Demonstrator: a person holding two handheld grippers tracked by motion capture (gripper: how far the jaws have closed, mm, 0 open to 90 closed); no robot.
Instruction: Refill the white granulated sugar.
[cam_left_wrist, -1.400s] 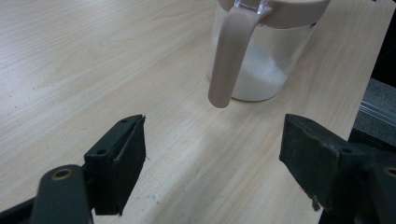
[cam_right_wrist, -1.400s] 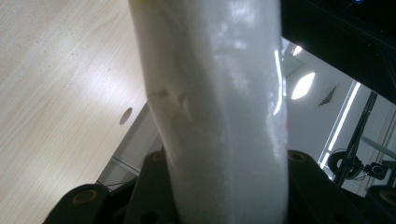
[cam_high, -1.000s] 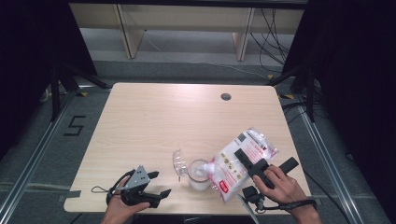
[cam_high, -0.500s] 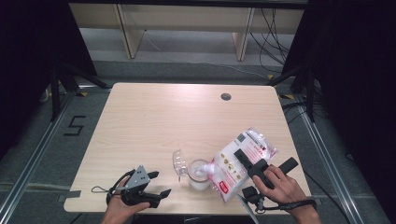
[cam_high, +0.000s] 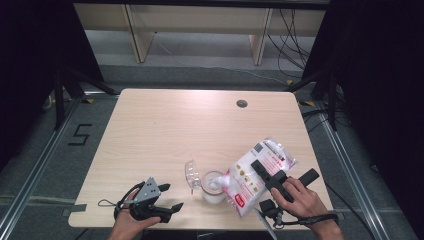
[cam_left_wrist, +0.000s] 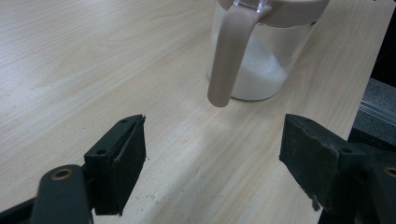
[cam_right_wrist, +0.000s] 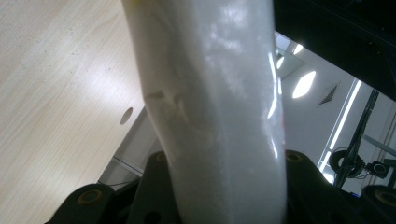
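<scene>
High view: the right hand (cam_high: 299, 199) tilts the right gripper (cam_high: 272, 176), clamped on a white bag (cam_high: 252, 176), over the jar (cam_high: 213, 187) near the table's (cam_high: 165, 130) front edge. The left gripper (cam_high: 162, 200) rests low at the front-left, jaws spread wide.

Bright overhead light falls evenly on the pale wooden table (cam_high: 165, 135) in the high view, while the surroundings beyond its edges sink into near-black. Short, soft shadows sit beneath objects along the near edge. In the right gripper view, glare streaks the glossy white bag (cam_right_wrist: 215, 107), close and out of focus. The left gripper view is sharp, its jar (cam_left_wrist: 261, 51) casting a faint shadow.
</scene>
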